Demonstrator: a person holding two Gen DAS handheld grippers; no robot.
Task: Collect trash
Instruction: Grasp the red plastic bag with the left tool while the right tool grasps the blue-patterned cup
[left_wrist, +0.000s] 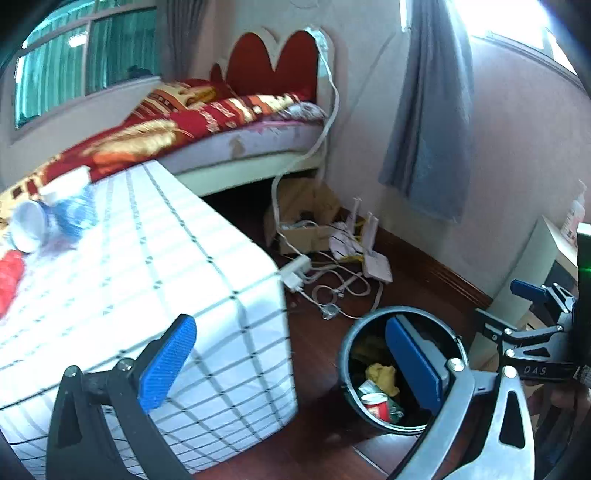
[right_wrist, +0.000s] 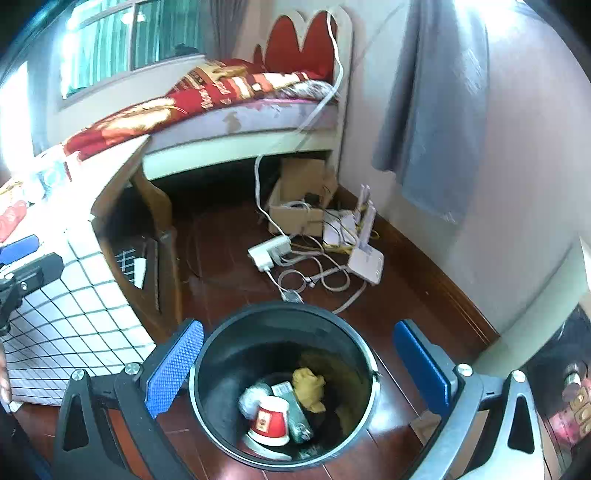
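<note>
A black trash bin (right_wrist: 284, 308) stands on the wooden floor beside the table. It holds a red paper cup (right_wrist: 267, 421), a yellow crumpled wad (right_wrist: 310, 387) and other scraps. My right gripper (right_wrist: 297, 367) hangs open above the bin with nothing between its blue pads. Over the table corner and the bin (left_wrist: 345, 354) my left gripper (left_wrist: 291, 363) is open too and holds nothing. On the table's white checked cloth (left_wrist: 155, 266), at the far left, lie a white cup (left_wrist: 27, 225), a blue crumpled wrapper (left_wrist: 74, 218) and a red item (left_wrist: 9, 280).
Behind the table is a bed with a red patterned blanket (left_wrist: 177, 122). On the floor by the wall lie a cardboard box (right_wrist: 295, 210), a white router (right_wrist: 364, 258), a power strip (right_wrist: 269, 251) and loose cables. A grey curtain (right_wrist: 432, 110) hangs at the right.
</note>
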